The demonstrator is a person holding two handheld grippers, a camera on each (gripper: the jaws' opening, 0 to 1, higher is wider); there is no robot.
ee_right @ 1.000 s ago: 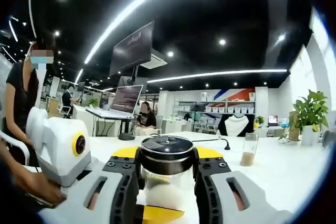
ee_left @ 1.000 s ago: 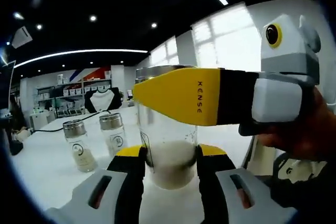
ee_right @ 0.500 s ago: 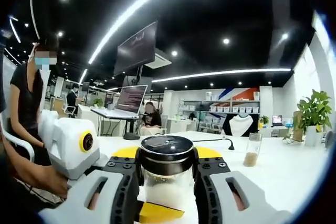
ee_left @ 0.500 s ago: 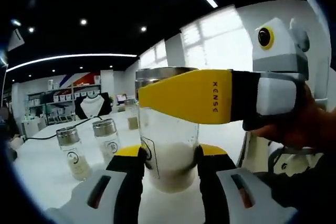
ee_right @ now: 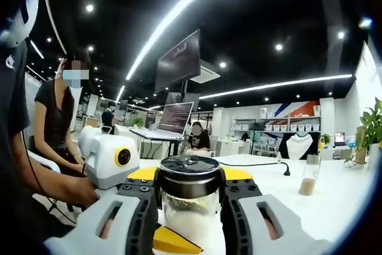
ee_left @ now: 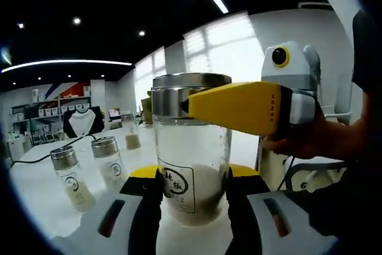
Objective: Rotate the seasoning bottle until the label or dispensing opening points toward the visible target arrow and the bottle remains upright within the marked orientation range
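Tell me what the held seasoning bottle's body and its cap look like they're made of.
The seasoning bottle body looks like clear glass, possibly plastic: the white powder shows through it. Its cap looks like polished metal, silvery with reflections, and its top is dark.

four seasoning bottles (ee_left: 190, 147), two tools (ee_left: 190, 198)

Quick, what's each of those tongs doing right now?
Left tongs: closed on the seasoning bottle, low on its glass body.
Right tongs: closed on the same bottle, around its metal cap.

Bright ceiling strip lights (ee_right: 179, 13), dark ceiling, fisheye-warped edges.
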